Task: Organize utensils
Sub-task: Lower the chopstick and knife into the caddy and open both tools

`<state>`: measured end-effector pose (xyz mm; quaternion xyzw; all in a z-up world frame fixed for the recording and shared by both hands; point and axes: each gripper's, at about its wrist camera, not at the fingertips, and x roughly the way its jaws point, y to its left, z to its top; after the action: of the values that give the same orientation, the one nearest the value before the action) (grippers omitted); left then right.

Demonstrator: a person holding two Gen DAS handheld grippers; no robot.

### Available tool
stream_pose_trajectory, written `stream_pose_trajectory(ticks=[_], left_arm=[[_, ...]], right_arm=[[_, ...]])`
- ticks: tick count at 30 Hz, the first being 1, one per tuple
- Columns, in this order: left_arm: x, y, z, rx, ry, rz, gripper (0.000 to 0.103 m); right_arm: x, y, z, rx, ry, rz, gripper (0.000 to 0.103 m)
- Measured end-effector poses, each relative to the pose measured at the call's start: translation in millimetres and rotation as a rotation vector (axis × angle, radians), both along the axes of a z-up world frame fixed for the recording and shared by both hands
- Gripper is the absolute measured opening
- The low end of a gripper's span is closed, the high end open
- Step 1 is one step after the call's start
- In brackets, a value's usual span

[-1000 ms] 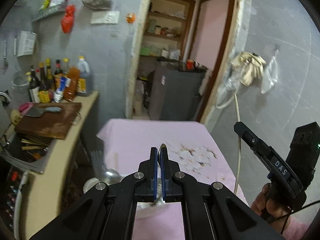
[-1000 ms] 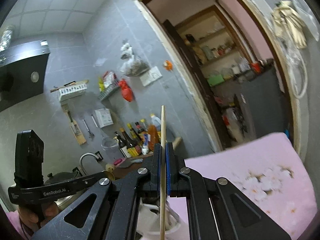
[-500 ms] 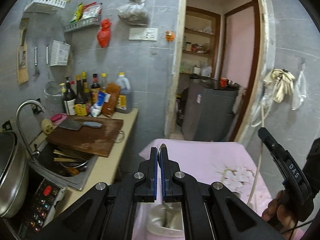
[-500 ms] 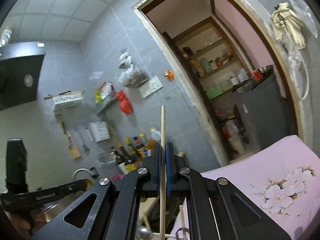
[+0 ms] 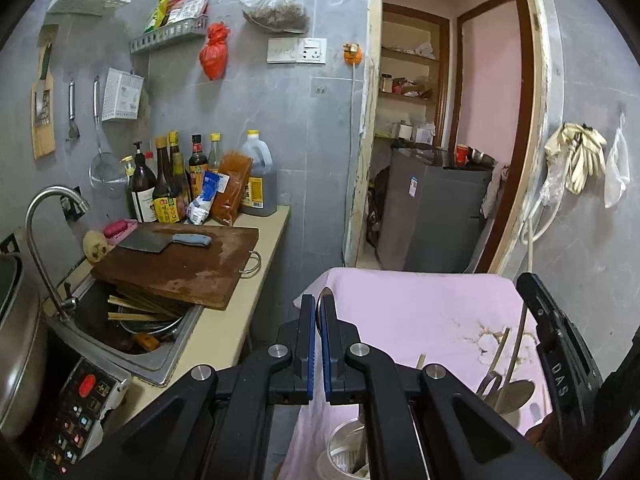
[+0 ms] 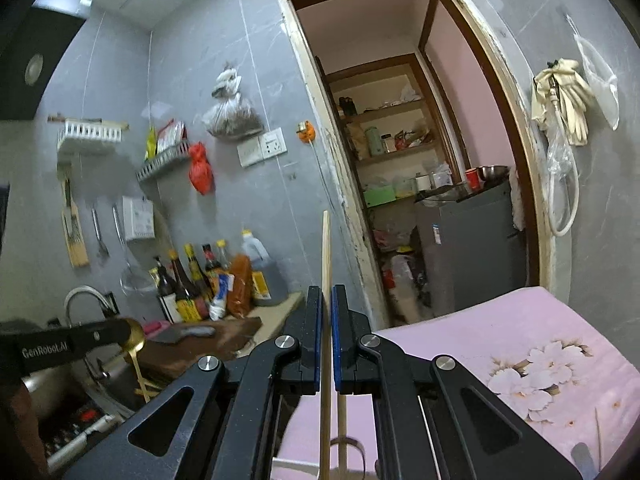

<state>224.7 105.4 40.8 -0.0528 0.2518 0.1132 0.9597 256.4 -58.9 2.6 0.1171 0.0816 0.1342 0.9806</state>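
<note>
My left gripper point(image 5: 316, 304) is shut on a gold spoon point(image 5: 323, 299), held edge-on between the blue pads; its bowl point(image 6: 134, 334) also shows in the right wrist view. My right gripper point(image 6: 326, 298) is shut on a wooden chopstick point(image 6: 325, 256) that stands upright between the pads. Both are held up above the table with the pink flowered cloth point(image 5: 420, 312). A white utensil holder point(image 5: 344, 452) sits below my left gripper. More utensils, a ladle and wooden handles point(image 5: 508, 384), stand at the lower right of the left wrist view.
To the left is a counter with a cutting board and cleaver point(image 5: 168, 240), a sink with dishes point(image 5: 136, 320), a tap point(image 5: 44, 220) and bottles point(image 5: 192, 176). An open doorway with a grey fridge point(image 5: 436, 208) lies ahead. The tiled wall is on the right.
Both grippers have risen and tilted up, so the table sits lower in view. The left view has swung toward the counter and sink. Both grips stay shut.
</note>
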Motion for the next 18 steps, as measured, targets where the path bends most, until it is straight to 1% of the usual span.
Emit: stream_pose_trajectory(ticks=[6, 8, 12, 18], left_arm=[[-1.3, -16.3, -8.7, 0.101, -0.003, -0.041, 0.003], [-1.6, -20.8, -11.0, 0.123, -0.003, -0.045, 0.003], [0.0, -26.6, -19.3, 0.133, 0.015, -0.061, 0.003], [1.2, -26.2, -27.8, 0.117, 0.038, -0.07, 0.003]], right_arm=[[-0.9, 3.0, -10.6, -0.019, 0.031, -0.011, 0.004], [-1.5, 1.0, -12.2, -0.023, 0.027, -0.015, 0.004], [-1.5, 2.1, -11.0, -0.028, 0.027, -0.016, 0.004], [-2.2, 1.2, -11.0, -0.021, 0.031, -0.012, 0.004]])
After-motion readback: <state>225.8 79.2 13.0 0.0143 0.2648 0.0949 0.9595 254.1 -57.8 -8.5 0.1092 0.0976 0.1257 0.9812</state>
